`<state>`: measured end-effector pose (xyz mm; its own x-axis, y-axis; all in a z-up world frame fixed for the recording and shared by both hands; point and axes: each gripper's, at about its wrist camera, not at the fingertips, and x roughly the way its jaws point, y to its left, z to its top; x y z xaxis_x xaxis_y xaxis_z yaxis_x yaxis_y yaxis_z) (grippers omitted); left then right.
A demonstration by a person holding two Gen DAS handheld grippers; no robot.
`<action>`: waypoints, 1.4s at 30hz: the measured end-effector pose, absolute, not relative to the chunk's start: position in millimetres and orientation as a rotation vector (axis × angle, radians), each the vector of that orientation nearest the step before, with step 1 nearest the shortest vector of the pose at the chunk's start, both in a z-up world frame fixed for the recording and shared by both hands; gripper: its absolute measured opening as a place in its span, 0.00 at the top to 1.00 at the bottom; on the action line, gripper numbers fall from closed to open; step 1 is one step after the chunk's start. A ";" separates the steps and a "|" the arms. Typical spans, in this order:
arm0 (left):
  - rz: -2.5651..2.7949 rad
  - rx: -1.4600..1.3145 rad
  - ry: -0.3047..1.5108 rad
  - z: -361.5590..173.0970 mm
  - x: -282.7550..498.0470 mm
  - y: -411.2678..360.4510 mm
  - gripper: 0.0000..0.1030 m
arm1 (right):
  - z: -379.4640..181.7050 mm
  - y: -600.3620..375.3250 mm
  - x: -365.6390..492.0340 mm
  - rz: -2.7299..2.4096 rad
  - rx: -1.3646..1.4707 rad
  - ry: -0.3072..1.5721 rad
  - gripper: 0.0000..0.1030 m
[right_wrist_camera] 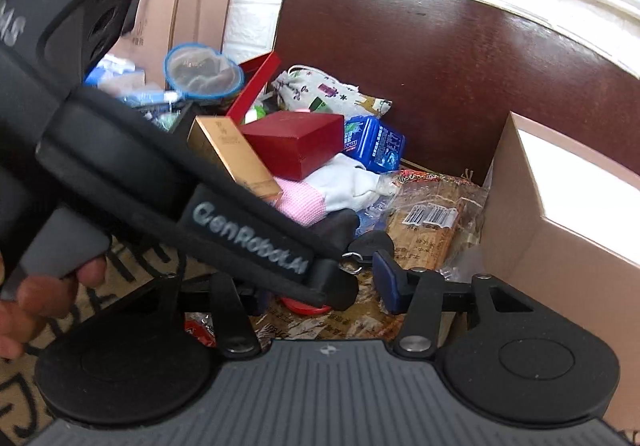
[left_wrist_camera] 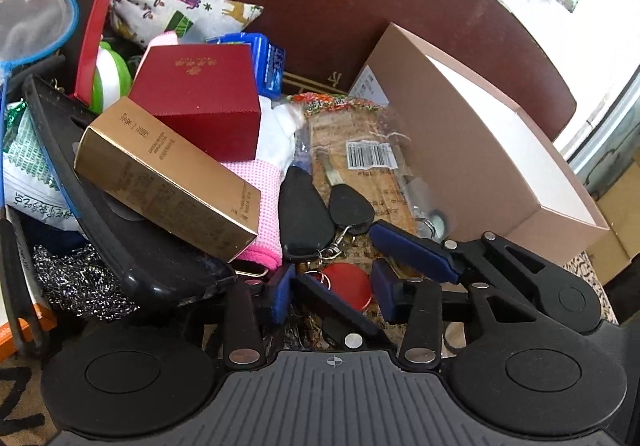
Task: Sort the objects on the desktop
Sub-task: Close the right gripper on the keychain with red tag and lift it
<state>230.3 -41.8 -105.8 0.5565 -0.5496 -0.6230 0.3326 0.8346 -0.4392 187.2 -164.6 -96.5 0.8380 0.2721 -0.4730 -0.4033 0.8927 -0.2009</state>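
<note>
A pile of desk clutter lies ahead: a gold box (left_wrist_camera: 168,174), a red box (left_wrist_camera: 200,102), a pink cloth (left_wrist_camera: 260,206), a key bunch with black fobs (left_wrist_camera: 348,206) and a red round tag (left_wrist_camera: 348,286). My left gripper (left_wrist_camera: 332,286) is open, its blue pads either side of the red tag, just above it. My right gripper (right_wrist_camera: 320,286) is open over the same spot; its right pad (right_wrist_camera: 386,274) shows, and its left pad is hidden behind the left gripper's body (right_wrist_camera: 240,234). The right gripper's finger (left_wrist_camera: 416,250) shows in the left wrist view.
An open pink cardboard box (left_wrist_camera: 500,150) stands at the right, also in the right wrist view (right_wrist_camera: 560,214). A dark brown chair back (right_wrist_camera: 460,66) rises behind the pile. A printed cloth pouch (left_wrist_camera: 172,6), a blue packet (left_wrist_camera: 272,62), a wrapped snack bag (left_wrist_camera: 360,150), a black tray (left_wrist_camera: 120,238) and steel wool (left_wrist_camera: 76,282) lie around.
</note>
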 end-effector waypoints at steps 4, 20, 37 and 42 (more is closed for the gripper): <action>-0.532 -0.293 0.839 -105.0 225.5 -40.7 0.62 | -98.2 -162.3 183.1 0.365 -0.329 0.452 0.58; -0.539 -0.270 0.939 -107.7 144.8 -27.1 0.61 | -96.3 -154.5 106.1 0.442 -0.352 0.530 0.60; -0.593 -0.188 0.924 -96.6 30.0 -20.0 0.19 | -107.6 -169.3 -5.4 0.489 -0.164 0.648 0.34; -0.529 -0.239 0.918 -96.7 50.9 -9.4 0.15 | -108.6 -166.5 1.2 0.459 -0.132 0.624 0.27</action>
